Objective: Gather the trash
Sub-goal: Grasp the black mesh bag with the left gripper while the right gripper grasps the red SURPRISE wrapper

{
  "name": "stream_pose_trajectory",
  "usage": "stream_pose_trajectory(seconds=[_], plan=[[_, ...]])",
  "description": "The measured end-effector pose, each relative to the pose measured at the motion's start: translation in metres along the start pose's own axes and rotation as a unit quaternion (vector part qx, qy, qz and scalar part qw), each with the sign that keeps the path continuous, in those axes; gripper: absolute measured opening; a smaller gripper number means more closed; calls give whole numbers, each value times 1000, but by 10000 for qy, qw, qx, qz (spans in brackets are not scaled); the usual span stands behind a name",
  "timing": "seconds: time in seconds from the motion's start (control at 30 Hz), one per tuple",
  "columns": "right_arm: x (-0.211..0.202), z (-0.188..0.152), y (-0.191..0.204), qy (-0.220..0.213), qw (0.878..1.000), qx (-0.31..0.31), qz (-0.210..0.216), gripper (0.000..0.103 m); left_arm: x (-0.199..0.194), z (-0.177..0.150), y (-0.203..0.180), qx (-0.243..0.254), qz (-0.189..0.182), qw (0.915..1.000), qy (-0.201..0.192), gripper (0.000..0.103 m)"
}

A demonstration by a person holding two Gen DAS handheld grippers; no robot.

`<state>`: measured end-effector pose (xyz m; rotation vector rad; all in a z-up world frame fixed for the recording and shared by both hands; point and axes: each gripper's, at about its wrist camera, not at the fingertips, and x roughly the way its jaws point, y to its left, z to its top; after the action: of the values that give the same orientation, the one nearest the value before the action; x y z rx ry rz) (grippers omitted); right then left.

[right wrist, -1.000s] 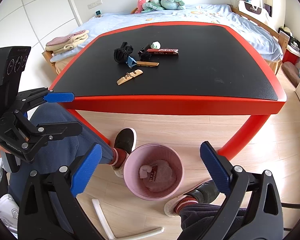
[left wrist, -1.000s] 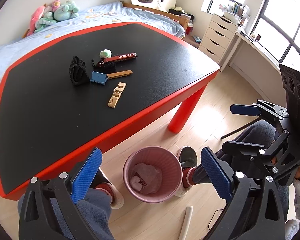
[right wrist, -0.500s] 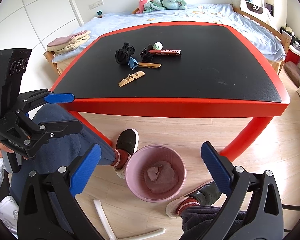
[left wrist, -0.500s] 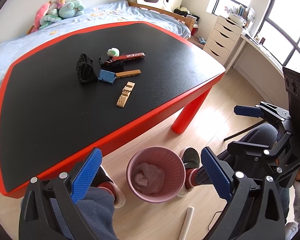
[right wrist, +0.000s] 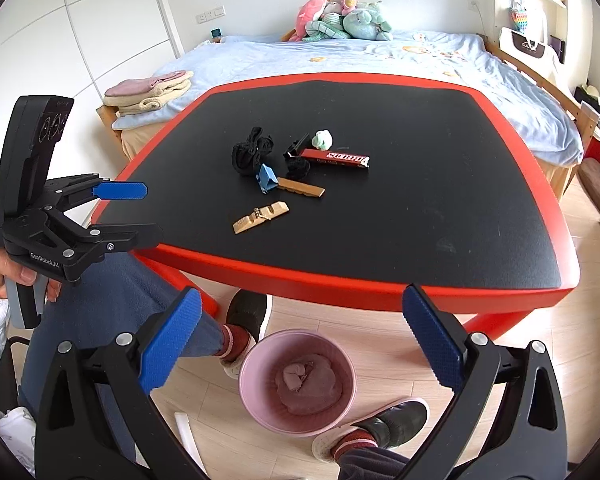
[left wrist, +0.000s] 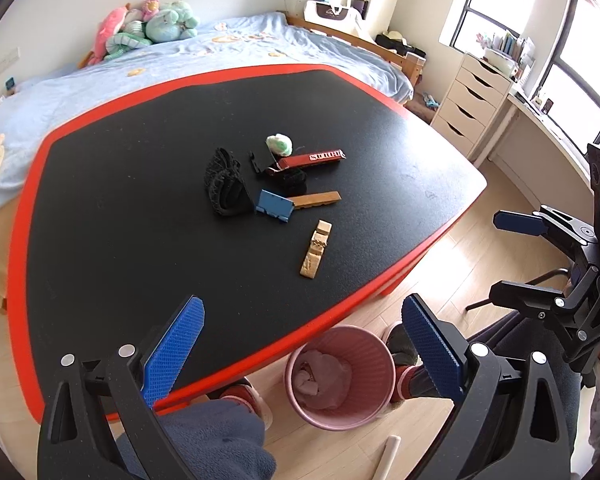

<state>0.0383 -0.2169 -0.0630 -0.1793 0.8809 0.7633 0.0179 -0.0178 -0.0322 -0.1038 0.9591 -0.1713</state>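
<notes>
A pink bin (left wrist: 340, 380) (right wrist: 298, 384) with crumpled paper stands on the floor under the near edge of the black, red-rimmed table (left wrist: 120, 208) (right wrist: 420, 208). On the table lie a red wrapper (left wrist: 312, 159) (right wrist: 336, 159), a green-white wad (left wrist: 279, 144) (right wrist: 323, 139), a black cloth (left wrist: 224, 184) (right wrist: 250, 154), a blue clip (left wrist: 274, 205) (right wrist: 267, 178) and two tan bars (left wrist: 316, 248) (right wrist: 260, 218). My left gripper (left wrist: 300, 348) (right wrist: 120, 212) is open and empty at the near table edge. My right gripper (right wrist: 300, 344) (left wrist: 520, 256) is open and empty above the bin.
A bed (right wrist: 380, 56) with stuffed toys (left wrist: 148, 28) stands behind the table. A white drawer unit (left wrist: 472, 100) stands by the window on the right. My legs and slippers (right wrist: 244, 316) flank the bin. A white tube (left wrist: 386, 456) lies on the floor.
Both grippers have risen and moved forward toward the table. The left one is now over the table's near edge. The bin has slid lower in both views. Both stay open.
</notes>
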Motion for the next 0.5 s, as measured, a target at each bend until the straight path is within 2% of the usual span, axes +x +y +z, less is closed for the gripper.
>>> stream_pose_trajectory(seconds=[0.27,0.5], plan=[[20,53,-9,-26,9982,-588,81,99,11,41,23,-183,145,9997,13,95],[49,92,-14,106,9928,-1178,171,99,36,68,34,-232,288,9991,202,95]])
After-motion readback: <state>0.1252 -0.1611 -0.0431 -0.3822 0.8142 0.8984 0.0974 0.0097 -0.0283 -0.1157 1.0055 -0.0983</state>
